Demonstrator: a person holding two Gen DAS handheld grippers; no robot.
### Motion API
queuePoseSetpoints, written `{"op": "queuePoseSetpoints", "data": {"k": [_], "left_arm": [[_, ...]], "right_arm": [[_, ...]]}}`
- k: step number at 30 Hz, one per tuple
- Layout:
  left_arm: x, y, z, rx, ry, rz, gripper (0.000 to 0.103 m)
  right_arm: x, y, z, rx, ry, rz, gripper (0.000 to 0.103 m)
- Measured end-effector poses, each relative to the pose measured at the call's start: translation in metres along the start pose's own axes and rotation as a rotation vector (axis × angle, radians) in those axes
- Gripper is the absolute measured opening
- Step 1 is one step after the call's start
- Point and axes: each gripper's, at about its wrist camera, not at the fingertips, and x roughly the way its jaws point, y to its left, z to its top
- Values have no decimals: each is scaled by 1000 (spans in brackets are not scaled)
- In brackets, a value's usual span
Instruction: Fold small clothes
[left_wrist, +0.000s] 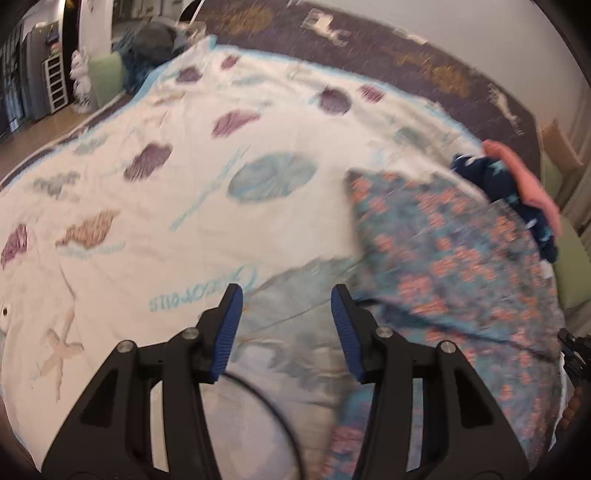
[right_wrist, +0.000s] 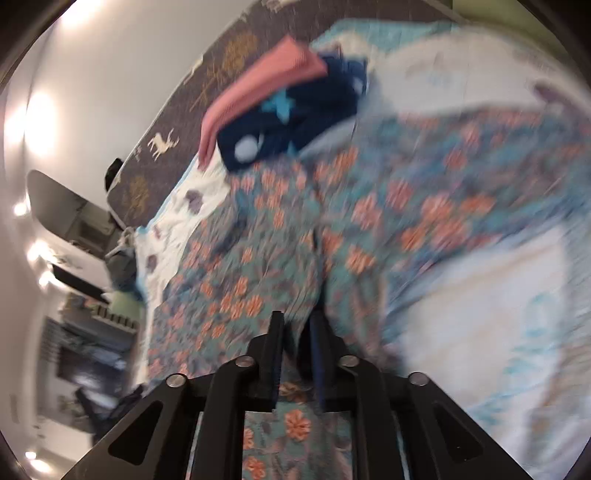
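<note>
A floral garment (left_wrist: 461, 251), teal with orange flowers, lies spread on the right side of a white shell-print sheet (left_wrist: 184, 184). My left gripper (left_wrist: 286, 295) stands open just left of its edge, over the sheet, with nothing between the blue pads. In the right wrist view the same floral garment (right_wrist: 369, 206) fills the middle, and a bunched fold of it rises between the narrow jaws of my right gripper (right_wrist: 297, 321), which is shut on it. Beyond it sits a folded navy star-print piece (right_wrist: 295, 122) with a pink piece (right_wrist: 266, 81) on its far side.
A dark blanket with deer and tree patterns (left_wrist: 406, 48) runs along the bed's far edge by the wall. A dark heap of cloth (left_wrist: 155, 40) lies at the far left corner. A white shelf unit (left_wrist: 55, 79) stands on the floor beyond. A green cushion (left_wrist: 570, 266) is at right.
</note>
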Motion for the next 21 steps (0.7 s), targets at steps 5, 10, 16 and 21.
{"op": "queuePoseSetpoints", "data": {"k": [5, 10, 16, 21], "left_arm": [[-17, -50, 13, 91, -30, -185, 52], [29, -103, 3, 260, 37, -147, 52], [54, -101, -7, 286, 76, -62, 65], [59, -95, -9, 269, 85, -77, 65]], "right_arm": [[-24, 23, 1, -101, -57, 61, 17], [17, 39, -15, -130, 91, 114, 17], [5, 6, -7, -20, 55, 83, 11], [-80, -76, 15, 222, -247, -107, 51]]}}
